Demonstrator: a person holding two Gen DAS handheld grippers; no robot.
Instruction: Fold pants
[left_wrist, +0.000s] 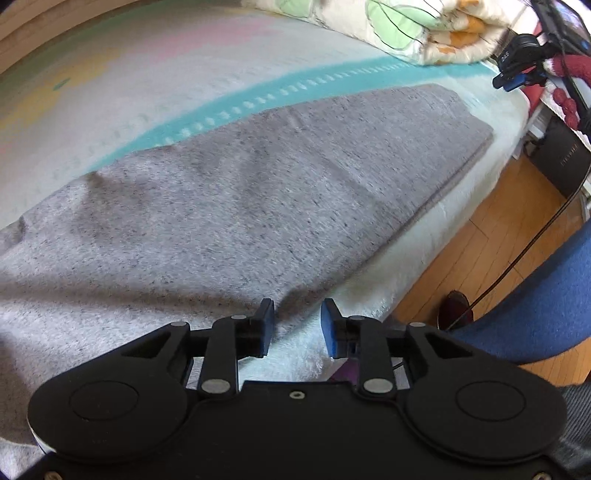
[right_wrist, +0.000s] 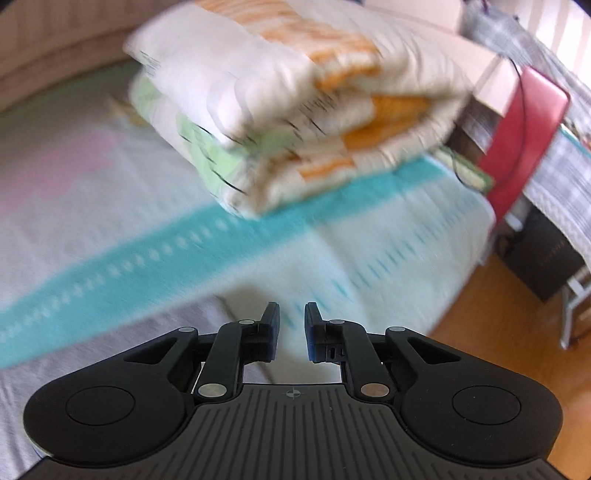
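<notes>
Grey pants (left_wrist: 229, 192) lie flat on the bed, folded lengthwise, running from near left to far right. My left gripper (left_wrist: 297, 326) is open and empty, hovering over the pants' near edge by the bed's side. My right gripper (right_wrist: 291, 330) is open and empty above the far end of the pants (right_wrist: 110, 332), whose grey cloth shows at lower left of the right wrist view. The right gripper also shows far off in the left wrist view (left_wrist: 517, 70).
A folded quilt (right_wrist: 288, 110) lies on the bed beyond the pants. The bed sheet (left_wrist: 147, 92) has a teal stripe. Wooden floor (left_wrist: 491, 254) and a blue chair (left_wrist: 546, 302) lie to the right. A red panel (right_wrist: 524, 147) and dark box (right_wrist: 546, 258) stand past the bed.
</notes>
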